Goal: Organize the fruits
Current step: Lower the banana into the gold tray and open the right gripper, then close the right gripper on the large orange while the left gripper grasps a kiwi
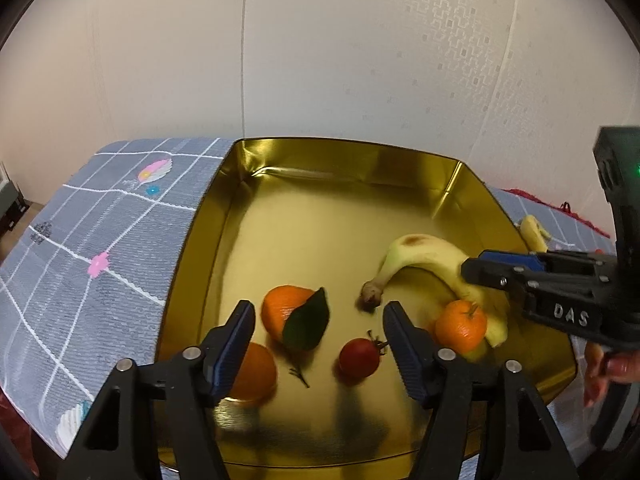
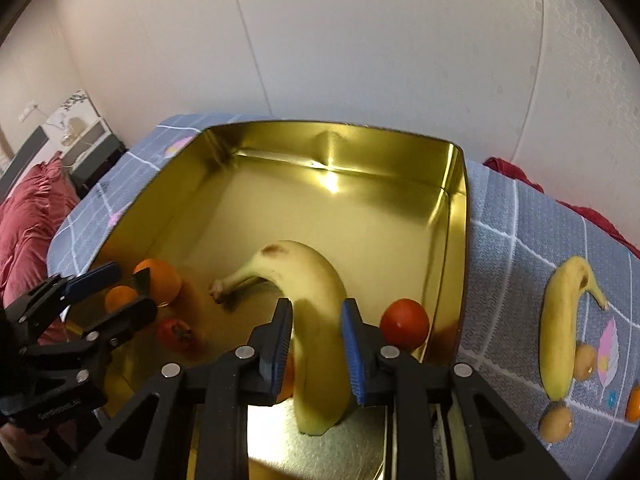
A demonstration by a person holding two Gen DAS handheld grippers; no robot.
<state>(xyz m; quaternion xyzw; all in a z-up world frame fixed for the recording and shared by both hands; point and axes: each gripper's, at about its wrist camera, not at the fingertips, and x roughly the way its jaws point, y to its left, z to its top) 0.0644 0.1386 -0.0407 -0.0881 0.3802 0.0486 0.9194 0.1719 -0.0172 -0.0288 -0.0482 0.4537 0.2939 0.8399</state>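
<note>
A: Largest first. Gold metal tray (image 1: 208, 216) on a grey checked tablecloth (image 1: 80, 240), pale wall behind. Tray fills the middle of both wrist views.

B: Noted. Fruit in the tray?

A: Banana (image 2: 316, 292) lying curved on the tray floor, stem toward 9 o'clock in the right wrist view. The right gripper (image 2: 318, 346) has its blue pads on either side of the banana's lower half, close to the skin; I cannot tell if they actually press it. Fingers apart by about the banana's width.

B: And outside the tray?

A: Second banana (image 2: 560, 328) on the cloth at 3 o'clock in the right wrist view, well apart from the tray. Two small brownish fruits beside it, one touching its lower part (image 2: 585, 361), one just below its tip (image 2: 556, 424); kind unclear.

B: Left side?

A: Left gripper (image 1: 318, 342) open wide, hovering above the tray floor, holding nothing. Between its fingers in the left wrist view: a tangerine with a dark leaf (image 1: 286, 312) at 11 o'clock and a small red tomato (image 1: 359, 359) at centre. Another orange (image 1: 254, 372) sits partly behind the left finger. A stemmed tangerine (image 1: 461, 325) touches the banana at 3 o'clock.

B: Anything smaller?

A: A second tomato (image 2: 404, 324) near the tray's right wall, just beside the right gripper's right finger. Part of a hand (image 1: 604, 372) at the left wrist view's right edge.
</note>
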